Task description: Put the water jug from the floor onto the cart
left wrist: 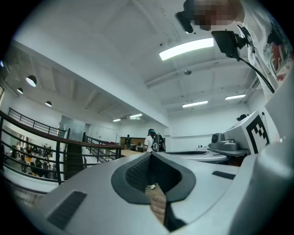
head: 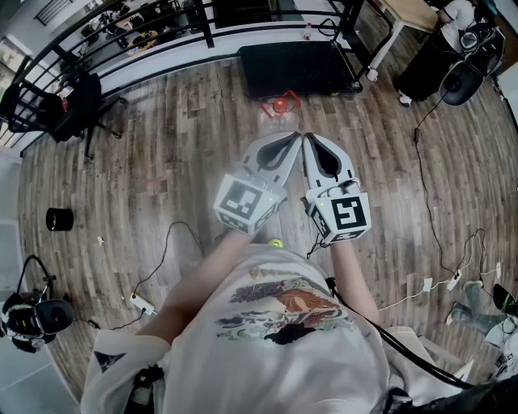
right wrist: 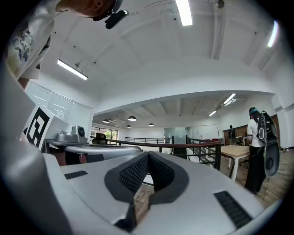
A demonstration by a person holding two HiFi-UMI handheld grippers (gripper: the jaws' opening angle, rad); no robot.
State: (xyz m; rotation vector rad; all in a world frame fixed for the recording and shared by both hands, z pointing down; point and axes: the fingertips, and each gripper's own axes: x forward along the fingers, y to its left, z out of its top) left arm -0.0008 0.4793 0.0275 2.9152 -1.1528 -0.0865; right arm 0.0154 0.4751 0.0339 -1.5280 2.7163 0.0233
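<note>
The water jug (head: 280, 116), clear with a red cap, stands on the wooden floor just beyond my two grippers. Behind it sits the black flat cart (head: 298, 68) with nothing on its deck. In the head view my left gripper (head: 295, 139) and right gripper (head: 308, 139) are held level side by side in front of the person's chest, their tips almost touching each other. Both are shut with nothing between the jaws. The left gripper (left wrist: 150, 154) and right gripper (right wrist: 148, 153) views show the pads meeting at the tips; the jug is hidden in both.
A black office chair (head: 71, 105) and a black railing (head: 121, 36) stand at the back left. Cables and a power strip (head: 144, 305) lie on the floor near the person's feet. A table (head: 409, 14) stands back right. A person with a backpack (right wrist: 260, 151) stands further off.
</note>
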